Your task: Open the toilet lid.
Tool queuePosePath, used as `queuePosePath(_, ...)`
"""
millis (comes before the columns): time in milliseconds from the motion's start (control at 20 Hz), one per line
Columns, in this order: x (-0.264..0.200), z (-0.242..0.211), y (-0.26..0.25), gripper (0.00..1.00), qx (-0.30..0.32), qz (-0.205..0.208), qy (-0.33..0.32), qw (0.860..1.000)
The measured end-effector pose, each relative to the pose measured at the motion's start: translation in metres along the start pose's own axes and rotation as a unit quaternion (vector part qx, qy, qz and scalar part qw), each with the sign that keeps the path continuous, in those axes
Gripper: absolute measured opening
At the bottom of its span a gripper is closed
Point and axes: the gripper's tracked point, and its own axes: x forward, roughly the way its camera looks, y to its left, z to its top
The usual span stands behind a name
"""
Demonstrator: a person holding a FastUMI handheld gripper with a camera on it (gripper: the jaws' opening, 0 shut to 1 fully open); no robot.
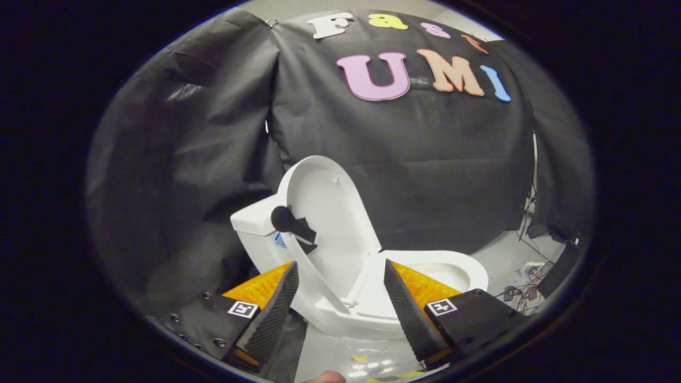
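White plastic toilet lid point(332, 213) stands raised, leaning back against tank point(255, 226), long axis near upright, just beyond fingers. Gripper point(340, 303) open, holding nothing; lid's hinge end and seat point(372, 303) between fingertips. Black handle point(292, 223) on lid edge, above left finger. Task looks complete.

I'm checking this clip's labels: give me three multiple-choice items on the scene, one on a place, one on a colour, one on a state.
1. Where is the toilet?
A. ahead of the fingers, showing through their gap
B. lying on its side

2. What colour is the handle piece on the lid?
A. red
B. black

3. How does the lid stand?
A. raised, near upright
B. flat on the seat

Answers: 1 A, the gripper is open with the toilet beyond it; 2 B, it is dark against the white lid; 3 A, its underside faces the bowl.
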Motion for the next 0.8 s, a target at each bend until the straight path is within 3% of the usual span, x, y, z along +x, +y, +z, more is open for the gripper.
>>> queuePosePath(300, -0.045, 0.051, -0.031, 0.99, -0.033, 0.005, -0.037, 0.999)
queuePosePath(500, -0.070, 0.088, -0.050, 0.99, -0.016, 0.008, -0.075, 0.997)
queuePosePath(800, -0.109, 0.128, -0.094, 0.99, -0.062, -0.004, -0.085, 0.994)
